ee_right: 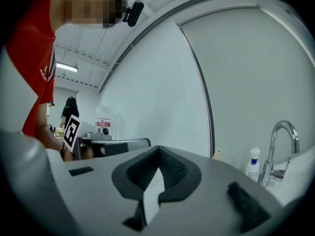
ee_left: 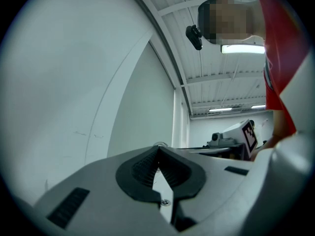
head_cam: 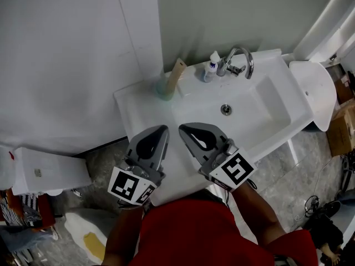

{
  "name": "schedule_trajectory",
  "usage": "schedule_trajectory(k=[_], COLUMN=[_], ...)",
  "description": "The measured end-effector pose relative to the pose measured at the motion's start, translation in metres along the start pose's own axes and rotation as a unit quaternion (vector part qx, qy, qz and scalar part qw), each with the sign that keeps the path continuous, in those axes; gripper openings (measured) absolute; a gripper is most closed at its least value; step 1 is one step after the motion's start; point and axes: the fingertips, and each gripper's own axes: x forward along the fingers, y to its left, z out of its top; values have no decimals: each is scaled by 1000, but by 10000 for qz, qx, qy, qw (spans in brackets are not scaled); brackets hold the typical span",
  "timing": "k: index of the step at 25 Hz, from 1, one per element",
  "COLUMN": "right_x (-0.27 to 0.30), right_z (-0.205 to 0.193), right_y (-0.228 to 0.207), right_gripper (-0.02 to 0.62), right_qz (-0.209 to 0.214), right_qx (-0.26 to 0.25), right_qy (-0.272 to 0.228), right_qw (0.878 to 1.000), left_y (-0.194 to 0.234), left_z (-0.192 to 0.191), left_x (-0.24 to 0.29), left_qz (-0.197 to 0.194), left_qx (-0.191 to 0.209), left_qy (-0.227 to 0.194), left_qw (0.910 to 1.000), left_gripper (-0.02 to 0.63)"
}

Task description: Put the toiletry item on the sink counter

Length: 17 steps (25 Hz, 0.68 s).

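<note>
In the head view the left tool (head_cam: 164, 128) and right tool (head_cam: 183, 128) hover over the bench (head_cam: 136, 107) front while the small white bottle (head_cam: 211, 66) stands beside the faucet (head_cam: 238, 60) at the back, the left gripper view shows that tool's jaws together and empty, and the right gripper view shows the same, with the bottle (ee_right: 253, 165) upright by the faucet (ee_right: 280, 146).

The sink (head_cam: 260, 110) is viewed steeply from overhead at close range. Low, level views are taken along the left gripper (head_cam: 163, 129) and right gripper (head_cam: 182, 128). The faucet (head_cam: 227, 66) is shared with the right gripper view.
</note>
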Motion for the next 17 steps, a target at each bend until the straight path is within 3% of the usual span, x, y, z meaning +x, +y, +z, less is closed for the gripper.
schedule_trajectory(k=[17], right_x=[-2], right_z=[3], right_y=[1], right_gripper=[28], right_qz=[45], right_qx=[-75], right_qy=[16], right_qw=[10000], left_y=[-4], left_z=[1], left_x=[4], left_qz=[-94], left_qx=[41], left_qy=[-5], left_qw=[9999], left_gripper=[17])
